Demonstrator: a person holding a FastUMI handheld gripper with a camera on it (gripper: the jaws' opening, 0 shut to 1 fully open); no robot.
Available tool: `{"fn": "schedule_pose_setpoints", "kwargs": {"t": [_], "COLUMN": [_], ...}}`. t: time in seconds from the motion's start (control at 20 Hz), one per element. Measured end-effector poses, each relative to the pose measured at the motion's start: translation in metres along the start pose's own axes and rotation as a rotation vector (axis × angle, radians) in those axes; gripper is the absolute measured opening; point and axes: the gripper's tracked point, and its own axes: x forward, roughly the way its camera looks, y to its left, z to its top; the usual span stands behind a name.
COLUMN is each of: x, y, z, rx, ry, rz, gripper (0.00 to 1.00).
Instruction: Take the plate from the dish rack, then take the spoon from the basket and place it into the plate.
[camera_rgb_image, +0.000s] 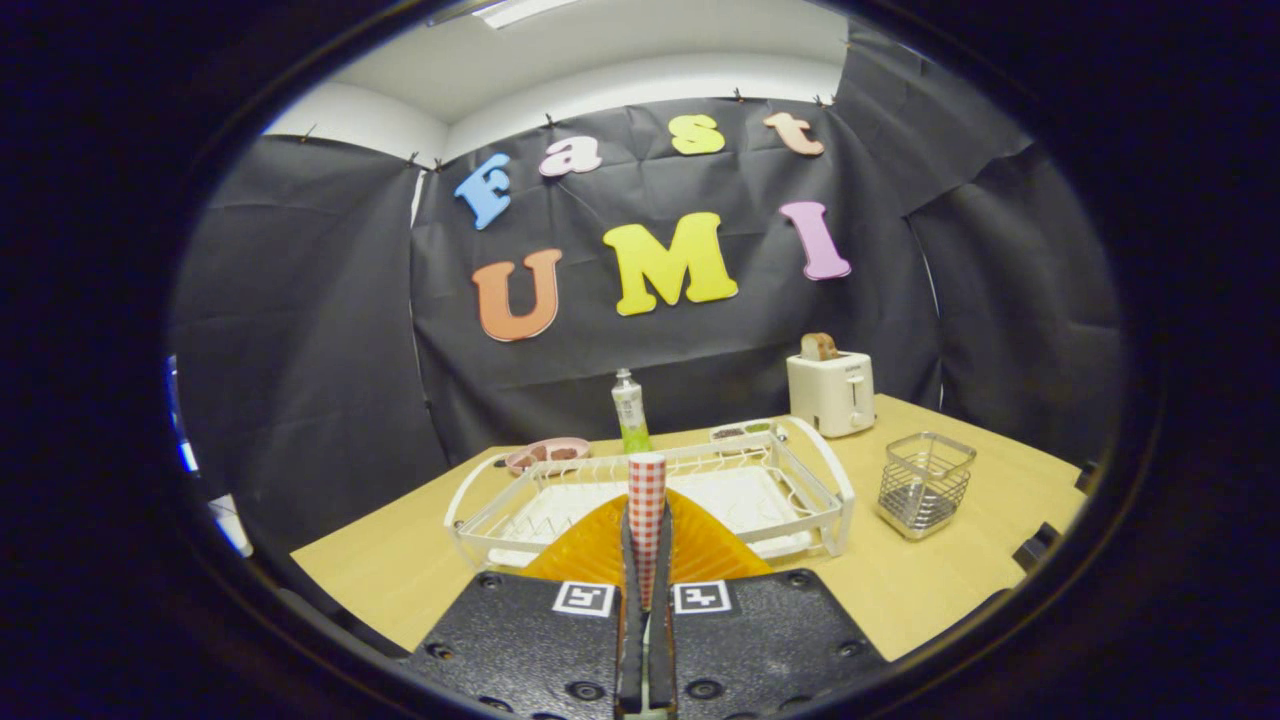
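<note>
The white dish rack (800, 470) sits on the table (950, 580) at twelve o'clock from the gripper (646, 560). The orange plate (700, 550) stands edge-up between the nearly closed fingers, which clamp its rim. The wire basket (925, 483) stands at two o'clock, apart from the rack.

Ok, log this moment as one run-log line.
gripper: shut on spoon | spoon: red-checked handle upright between fingers | plate: orange, just ahead of fingers, before dish rack | basket: beside rack
</note>
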Motion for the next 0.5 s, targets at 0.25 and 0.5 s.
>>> {"fn": "schedule_pose_setpoints", "kwargs": {"t": [0.25,0.5], "x": [0.007,0.008], "y": [0.005,0.002], "z": [-0.009,-0.018], "rx": [0.032,0.026], "ry": [-0.021,-0.014], "rz": [-0.019,-0.037], "gripper": [0.12,0.16]}}
